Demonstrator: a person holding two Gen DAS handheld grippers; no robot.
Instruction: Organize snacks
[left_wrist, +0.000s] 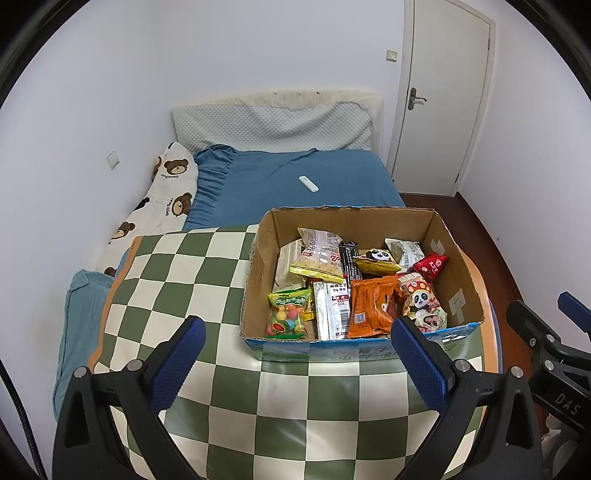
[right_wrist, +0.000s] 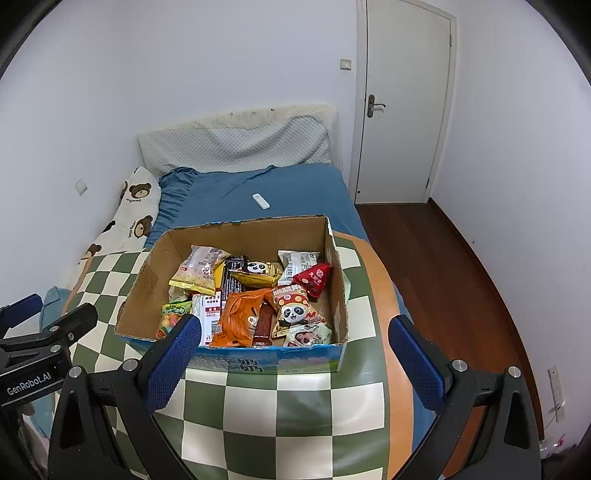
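Observation:
An open cardboard box (left_wrist: 456, 258) (right_wrist: 147, 280) stands on a green and white checked mat (left_wrist: 184, 280) (right_wrist: 306, 413). It holds several snack packs: an orange pack (left_wrist: 371, 306) (right_wrist: 242, 315), a panda pack (left_wrist: 421, 297) (right_wrist: 295, 312), a red pouch (left_wrist: 430, 266) (right_wrist: 314, 278), a green candy bag (left_wrist: 288, 312) (right_wrist: 171, 317), and a yellow pack (left_wrist: 319, 254) (right_wrist: 197, 271). My left gripper (left_wrist: 297, 362) is open and empty, just in front of the box. My right gripper (right_wrist: 295, 362) is open and empty, at the box's near wall.
The mat lies on a bed with a blue sheet (left_wrist: 280, 177) (right_wrist: 295, 188). A white remote (left_wrist: 308, 183) (right_wrist: 260, 201) lies on the sheet. A bear-print pillow (left_wrist: 166, 199) lies along the left wall. A white door (left_wrist: 439, 96) and wood floor (right_wrist: 443, 266) are at the right.

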